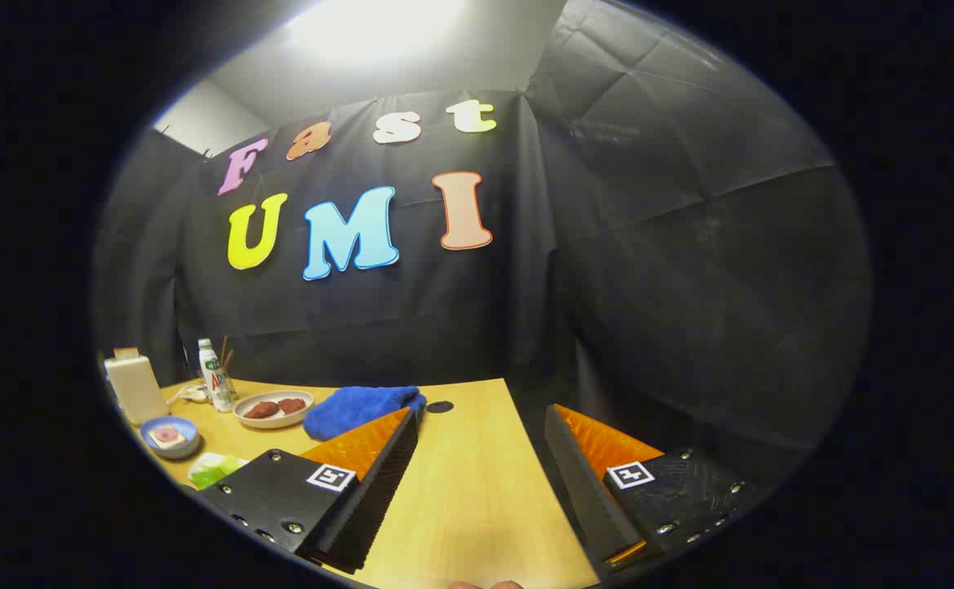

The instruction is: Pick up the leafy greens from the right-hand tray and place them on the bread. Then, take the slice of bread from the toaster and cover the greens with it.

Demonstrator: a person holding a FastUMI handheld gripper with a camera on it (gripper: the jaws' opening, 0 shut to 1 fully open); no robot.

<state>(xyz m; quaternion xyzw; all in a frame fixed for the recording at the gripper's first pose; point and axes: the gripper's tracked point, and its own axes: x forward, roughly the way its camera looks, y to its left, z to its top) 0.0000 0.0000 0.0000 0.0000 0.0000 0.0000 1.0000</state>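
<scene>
Above the bare wooden table (477, 491), the gripper (481, 433) stood wide open, holding nothing; leafy greens (213, 469) lay just left of its fingers, near the cream toaster (135, 388) holding a bread slice (126, 353)

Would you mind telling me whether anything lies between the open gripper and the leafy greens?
Nothing visible does. The leafy greens lie on the wooden table just beside the gripper's open fingers, off to one side; the blue cloth sits farther back.
</scene>
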